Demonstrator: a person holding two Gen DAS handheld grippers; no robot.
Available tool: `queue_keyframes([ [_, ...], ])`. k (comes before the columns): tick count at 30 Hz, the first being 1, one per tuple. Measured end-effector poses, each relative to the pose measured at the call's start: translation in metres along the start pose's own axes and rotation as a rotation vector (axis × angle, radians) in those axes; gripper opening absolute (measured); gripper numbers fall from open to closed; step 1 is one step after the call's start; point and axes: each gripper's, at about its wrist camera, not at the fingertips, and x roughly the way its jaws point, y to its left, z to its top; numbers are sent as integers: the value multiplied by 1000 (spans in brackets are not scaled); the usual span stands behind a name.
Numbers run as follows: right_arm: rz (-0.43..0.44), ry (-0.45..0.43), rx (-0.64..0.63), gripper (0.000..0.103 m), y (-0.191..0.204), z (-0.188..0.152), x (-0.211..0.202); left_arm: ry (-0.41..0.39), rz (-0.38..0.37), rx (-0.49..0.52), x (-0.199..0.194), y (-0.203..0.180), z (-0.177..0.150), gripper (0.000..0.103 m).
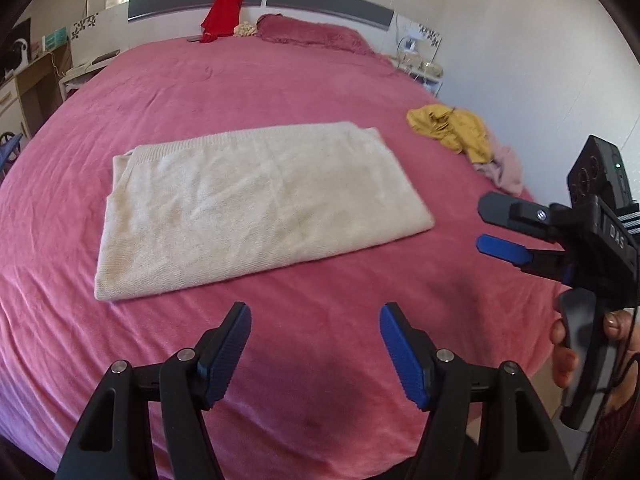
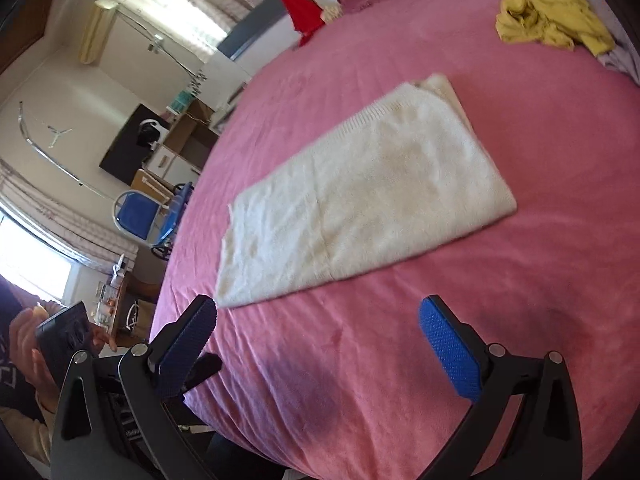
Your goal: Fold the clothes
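The folded cream knitted sweater [image 1: 256, 204] lies flat mid-bed on the pink plush bedspread [image 1: 280, 80]. Only the left view shows the right claw [image 1: 494, 230] from outside, lettered "DAS", its hand [image 1: 568, 344] cut off. Both the left claw [image 1: 316, 356] and right claw gape empty. A crumpled yellow garment [image 2: 552, 20] half covers something pale, unclear.

Pink bed [image 1: 280, 80], folded cream sweater [image 1: 256, 204] mid, yellow garment [image 1: 452, 128] nr edge, red cloth [image 1: 222, 12] by headboard
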Motion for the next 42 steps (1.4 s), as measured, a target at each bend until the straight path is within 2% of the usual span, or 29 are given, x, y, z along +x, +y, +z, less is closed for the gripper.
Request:
queue_keyframes([
  [2,15,-29,-34,103,7,-2,-13,-9,-12,0,-7,-6,-12,69],
  [4,24,-41,-45,103,7,-4,-18,15,-28,30,-8,-15,-22,69],
  [8,10,-36,17,103,-6,4,-7,57,-30,127,-2,-35,-29,69],
  [12,46,-40,28,103,-16,-6,-12,57,-22,137,0,-41,-29,69],
  [15,21,-23,48,103,-28,-10,-8,54,-9,136,2,-42,-25,69],
  [20,11,-30,46,103,-27,5,-5,35,-2,127,-2,-33,-24,69],
  [27,-9,40,-26,103,-6,18,31,19,69,-28,-8,26,-17,69],
  [34,-9,131,-50,103,3,25,83,-24,145,-107,-13,74,-1,69],
  [39,-38,164,-78,103,0,39,102,-44,160,-200,9,112,20,69],
  [42,-48,160,-69,103,-9,60,103,-71,123,-296,26,136,42,69],
])
